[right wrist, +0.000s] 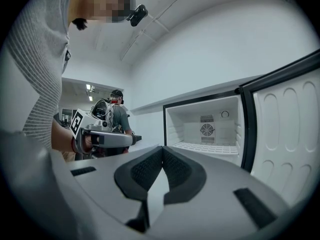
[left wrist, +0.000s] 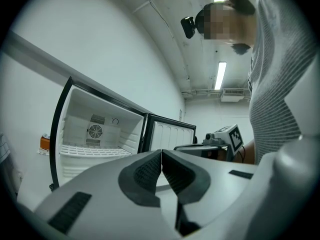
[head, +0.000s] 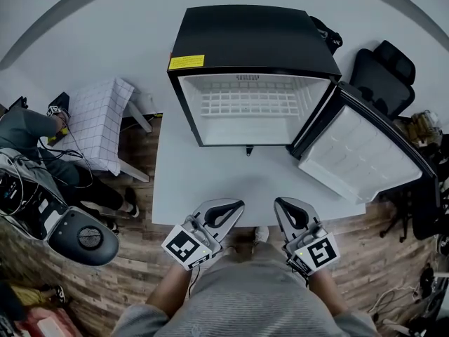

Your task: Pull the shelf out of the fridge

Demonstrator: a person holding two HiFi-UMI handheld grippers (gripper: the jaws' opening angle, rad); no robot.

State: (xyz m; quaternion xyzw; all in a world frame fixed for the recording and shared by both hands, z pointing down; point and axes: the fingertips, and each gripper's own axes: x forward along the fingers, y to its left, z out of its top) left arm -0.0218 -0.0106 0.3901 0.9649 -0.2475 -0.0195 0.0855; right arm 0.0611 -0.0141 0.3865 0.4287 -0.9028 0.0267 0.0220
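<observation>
A black mini fridge (head: 252, 41) stands on the far half of a white table (head: 210, 181), its door (head: 361, 153) swung open to the right. Inside it a white wire shelf (head: 249, 102) spans the compartment at mid height; the same shelf (left wrist: 92, 151) shows in the left gripper view and again (right wrist: 212, 148) in the right gripper view. My left gripper (head: 235, 206) and right gripper (head: 279, 203) hover side by side at the table's near edge, well short of the fridge. Both are shut with nothing between their jaws.
A chair draped with a checked cloth (head: 98, 121) stands left of the table. A second person (head: 28, 135) sits at the far left among equipment. A black office chair (head: 382, 76) is behind the open door. Wooden floor surrounds the table.
</observation>
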